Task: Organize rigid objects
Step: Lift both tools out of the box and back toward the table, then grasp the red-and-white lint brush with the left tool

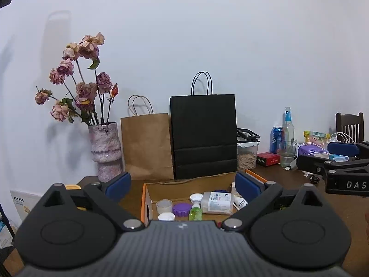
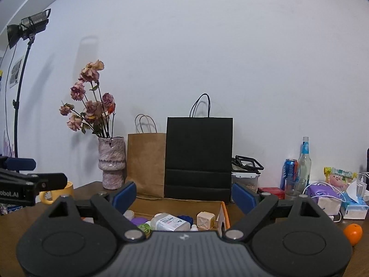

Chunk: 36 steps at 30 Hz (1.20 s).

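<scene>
Both grippers are being held level over the near edge of the cardboard box [image 1: 147, 198], which is being used as the reference here. Left gripper [image 1: 183, 184]: jaws are being held wide, nothing is being pinched between the blue pads [image 1: 245, 185]; the box interior is being framed straight through the gap. Right gripper [image 2: 183, 196]: jaws likewise spread wide and empty, box seen just below and ahead. Inside the box the rigid items are being kept together: a flat clear bottle [image 1: 216, 202] lying on its side toward the right wall, a purple cap [image 1: 182, 209] and a white jar [image 1: 164, 206] toward the left wall, a small green bottle [image 1: 195, 212] at the near edge, and a beige cube [image 2: 204, 219] against the right wall in the right wrist view. Judgement: the collection is probably being finished or checked, since both tools are empty and are being kept clear of the contents. Behind the box, a black paper bag [image 1: 204, 136] and a brown paper bag [image 1: 147, 145] are being stood against the wall, likely as backdrop clutter, not as targets. Right of the box, an orange [image 2: 352, 233] is being left loose on the table [image 2: 242, 210]; whether it is being counted as a target cannot be told.
</scene>
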{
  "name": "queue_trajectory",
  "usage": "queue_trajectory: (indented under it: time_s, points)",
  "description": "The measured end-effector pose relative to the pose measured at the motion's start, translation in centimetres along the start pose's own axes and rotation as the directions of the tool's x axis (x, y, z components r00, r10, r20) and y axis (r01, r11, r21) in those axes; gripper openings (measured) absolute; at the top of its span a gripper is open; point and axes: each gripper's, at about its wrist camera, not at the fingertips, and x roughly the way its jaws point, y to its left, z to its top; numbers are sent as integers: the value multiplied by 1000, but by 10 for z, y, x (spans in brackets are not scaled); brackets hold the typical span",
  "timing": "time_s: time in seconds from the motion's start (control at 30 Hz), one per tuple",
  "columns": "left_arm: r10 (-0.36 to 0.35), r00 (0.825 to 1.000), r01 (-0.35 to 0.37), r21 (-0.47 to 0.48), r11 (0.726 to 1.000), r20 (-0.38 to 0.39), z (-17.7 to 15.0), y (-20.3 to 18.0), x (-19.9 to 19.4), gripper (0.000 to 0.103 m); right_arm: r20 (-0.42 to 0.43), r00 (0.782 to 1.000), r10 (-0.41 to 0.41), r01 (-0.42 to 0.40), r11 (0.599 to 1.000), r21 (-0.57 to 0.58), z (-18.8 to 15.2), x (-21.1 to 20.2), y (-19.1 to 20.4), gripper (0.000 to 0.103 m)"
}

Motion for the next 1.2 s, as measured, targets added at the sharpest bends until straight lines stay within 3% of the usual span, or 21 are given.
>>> queue_trajectory:
  time_s: [0.23,0.43,0.6,0.7,0.77,0.9,1.07,1.2]
  points:
    - [59,998,-59,13,998,4,-21,6,-58,101,-35,999,-12,12,1000,22,-13,-58,8,90]
    - [60,996,-64,-57,996,-58,-55,25,-123,101,-81,996,-26,28,999,21,-43,-130,17,91]
    - [134,989,-140,-100,985,-65,-81,38,-185,103,-133,990,-35,38,999,21,-71,-189,28,93]
    - [163,983,-174,-128,977,-89,-98,47,-216,103,-158,987,-24,35,997,66,-90,-222,32,99]
    - [164,980,-176,-104,979,-115,-100,47,-218,103,-189,982,-15,35,994,102,-99,-230,30,100]
    - [173,982,-180,-86,980,-79,-94,42,-211,103,-179,983,-31,48,995,89,-97,-228,31,99]
    - [128,982,-141,-93,986,-138,-105,32,-192,103,-187,982,-15,37,992,118,-95,-216,30,97]
    - [96,979,-113,-87,990,-180,-109,28,-166,103,-279,960,-8,43,992,122,-97,-187,23,82]
